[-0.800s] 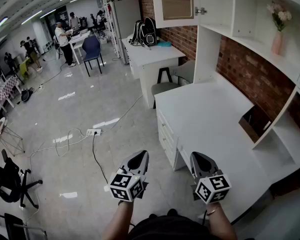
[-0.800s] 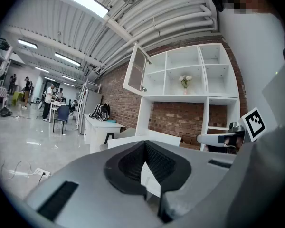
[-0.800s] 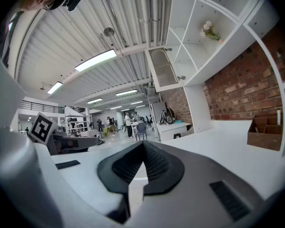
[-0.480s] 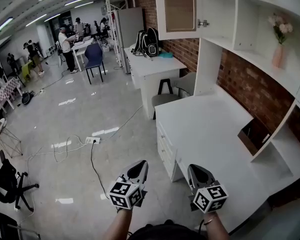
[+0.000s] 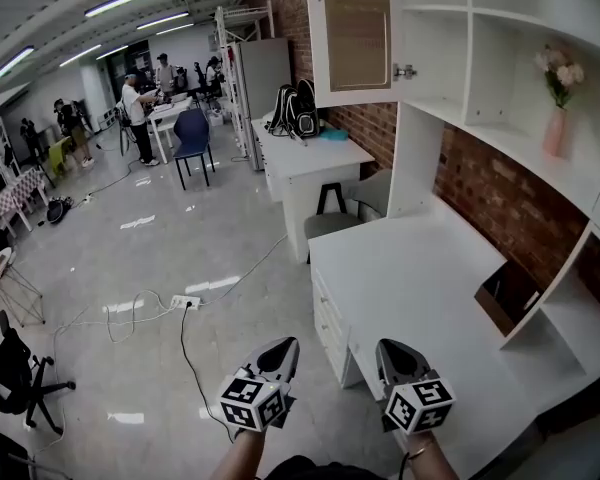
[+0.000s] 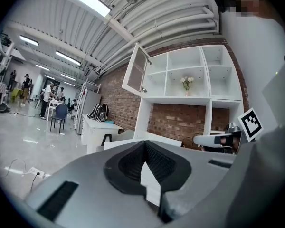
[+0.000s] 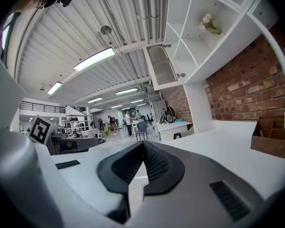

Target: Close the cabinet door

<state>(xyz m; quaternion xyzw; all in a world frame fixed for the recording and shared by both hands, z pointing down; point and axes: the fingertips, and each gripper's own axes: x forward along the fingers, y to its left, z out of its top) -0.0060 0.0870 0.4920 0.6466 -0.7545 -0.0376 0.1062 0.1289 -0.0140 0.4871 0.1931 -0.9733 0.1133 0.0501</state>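
Two grey two-jaw grippers sit in my hands, low in front of me and side by side with a gap between them. My left gripper (image 5: 279,351) hangs over the glossy grey floor (image 5: 130,238). Its ribbed black pads are pressed together with nothing between them. My right gripper (image 5: 394,352) is at the near corner of the long white desk (image 5: 420,258). Its jaws are likewise closed on nothing. Both point roughly level, towards the far end of the desk.

The white-framed cabinet door with a pale mesh panel (image 5: 356,26) stands open, high up and well apart from both grippers. It is swung out from the upper left compartment of the white open shelf unit (image 5: 450,63) above the desk's far end. A small metal knob (image 5: 404,71) shows at the door's lower right corner.

On a shelf to the right stands a slim pink vase of pale flowers (image 5: 555,118), in front of the red brick wall (image 5: 500,183). A brown cardboard box (image 5: 507,286) lies on the desk under the shelves. Farther off, black backpacks (image 5: 295,108) rest on a second white desk, and several people stand around a blue chair (image 5: 192,133) at the back of the room.
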